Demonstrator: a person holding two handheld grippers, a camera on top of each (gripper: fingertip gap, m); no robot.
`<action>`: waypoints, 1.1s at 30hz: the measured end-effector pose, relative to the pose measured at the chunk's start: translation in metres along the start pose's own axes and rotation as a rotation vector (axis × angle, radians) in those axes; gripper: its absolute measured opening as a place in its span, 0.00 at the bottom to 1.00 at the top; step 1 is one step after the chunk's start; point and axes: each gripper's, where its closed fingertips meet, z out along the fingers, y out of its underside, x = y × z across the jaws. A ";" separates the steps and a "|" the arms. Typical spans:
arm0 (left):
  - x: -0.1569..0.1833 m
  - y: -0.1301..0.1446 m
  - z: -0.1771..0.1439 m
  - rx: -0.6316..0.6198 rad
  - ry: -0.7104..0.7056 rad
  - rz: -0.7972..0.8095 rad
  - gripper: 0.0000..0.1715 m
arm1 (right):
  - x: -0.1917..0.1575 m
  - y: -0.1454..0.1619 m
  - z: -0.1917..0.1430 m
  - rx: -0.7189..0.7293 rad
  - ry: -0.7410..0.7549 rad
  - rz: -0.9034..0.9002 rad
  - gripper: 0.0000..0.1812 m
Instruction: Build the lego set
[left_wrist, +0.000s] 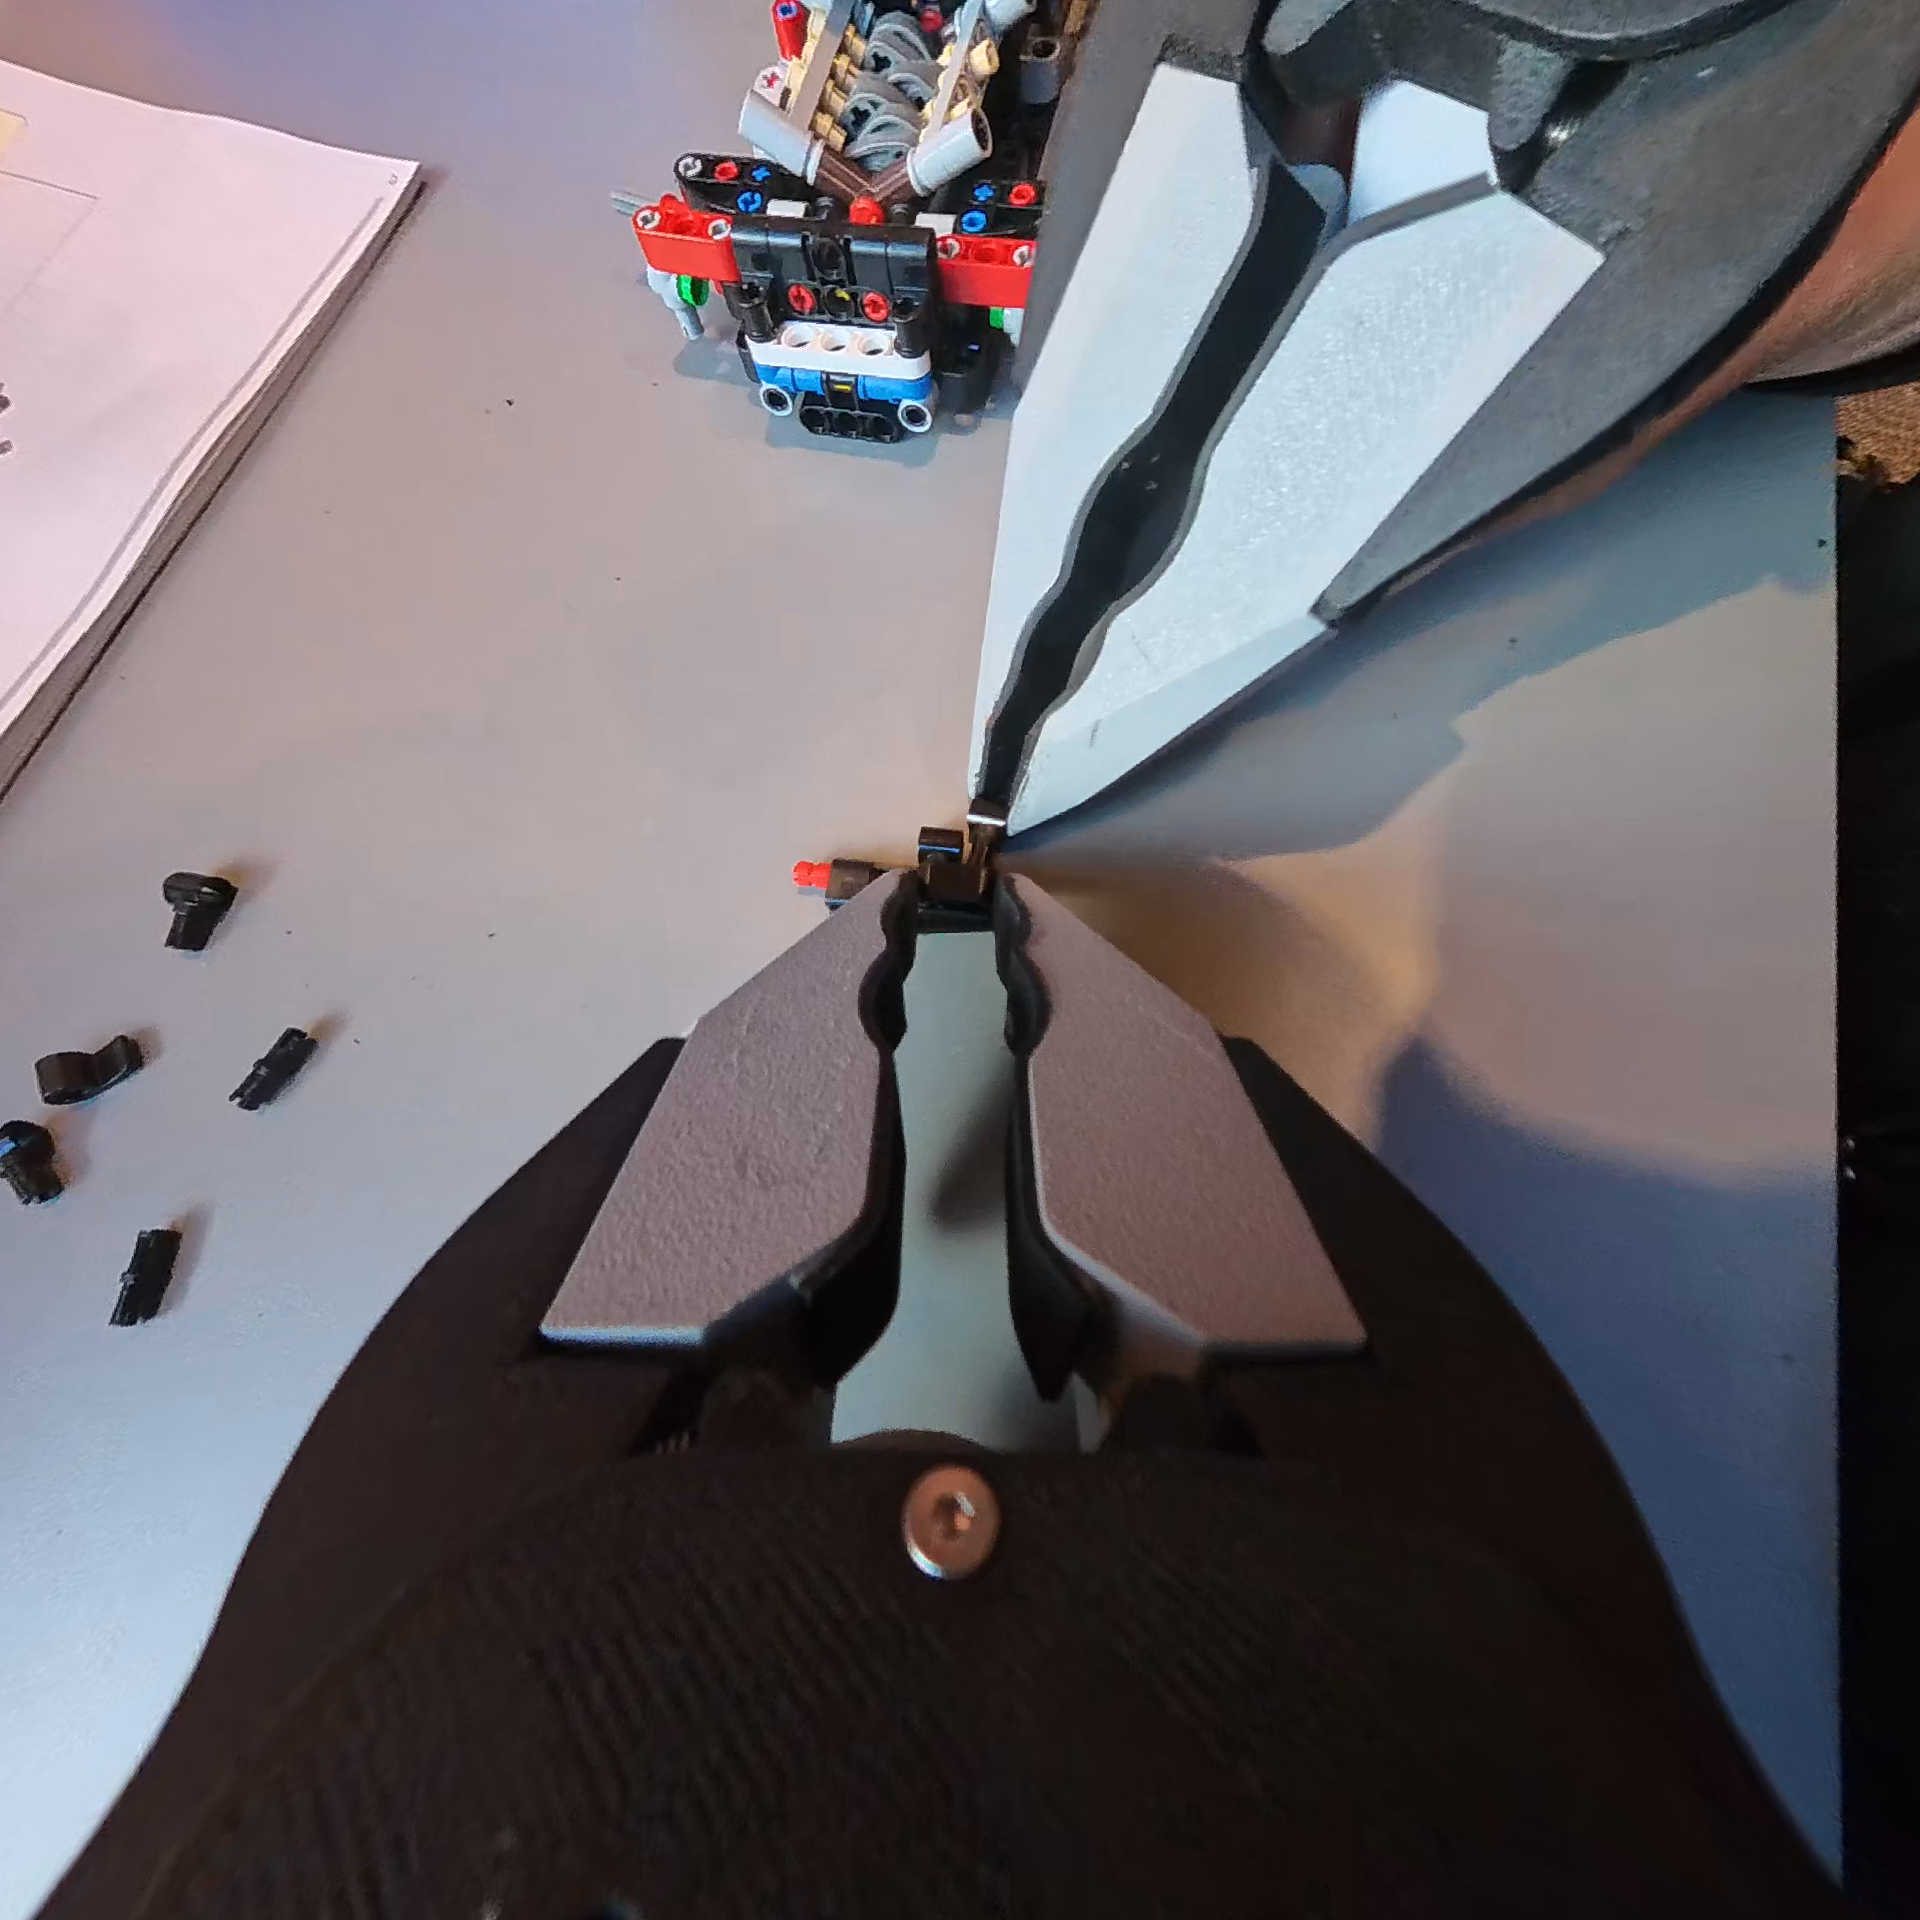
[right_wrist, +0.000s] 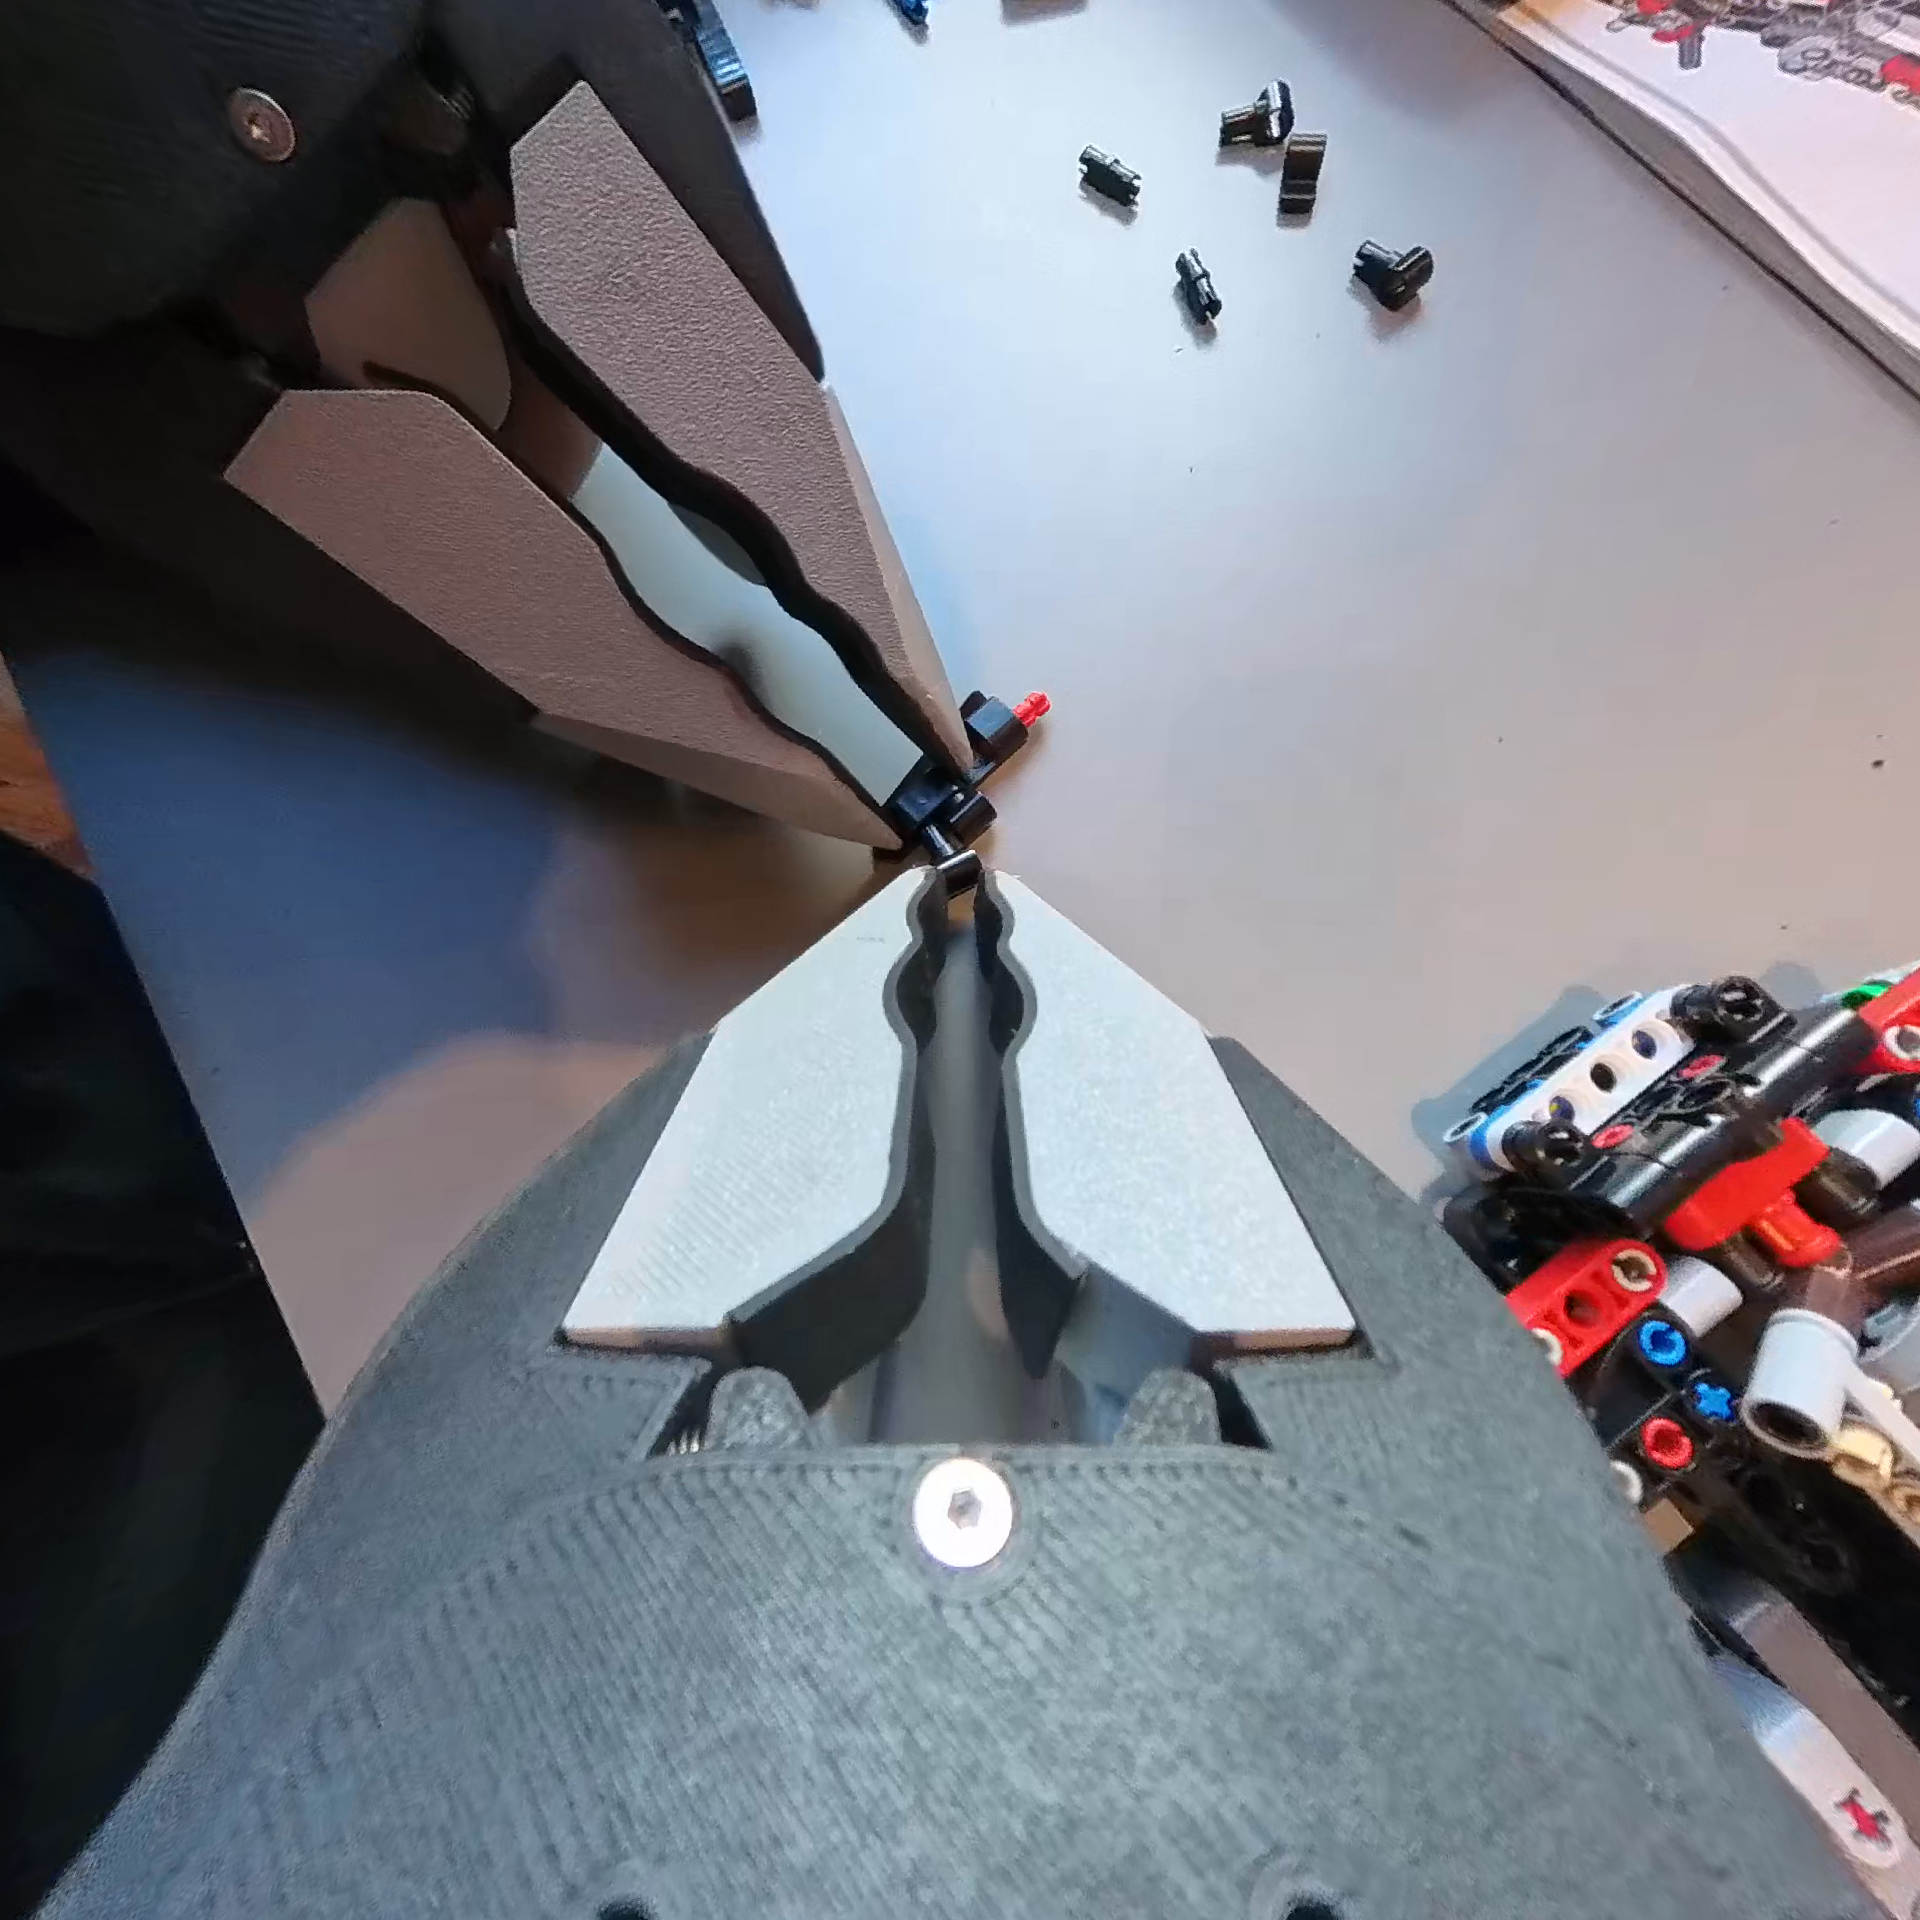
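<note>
Left tongs (left_wrist: 951, 894) clamped on black connector (left_wrist: 948, 868); right tongs (right_wrist: 961, 881) pinch small black pin (right_wrist: 958, 871), tips meeting. Model (left_wrist: 852, 281) at 12 o'clock on worktop (left_wrist: 520, 675).

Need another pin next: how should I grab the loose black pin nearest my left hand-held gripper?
Grip the black pin across its middle collar, coming straight down from above. It lies flat on the table, apart from the other loose pieces, so fingers fit either side.
</note>
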 end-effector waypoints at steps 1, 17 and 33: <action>0.000 0.000 0.000 0.000 0.002 -0.002 0.07 | 0.000 0.000 0.000 0.000 0.008 -0.003 0.01; 0.000 0.001 -0.001 -0.009 -0.040 0.035 0.06 | -0.001 -0.001 0.004 0.006 0.034 0.157 0.01; -0.001 0.002 -0.001 -0.002 -0.038 0.012 0.06 | -0.003 -0.001 0.003 0.037 -0.038 0.284 0.00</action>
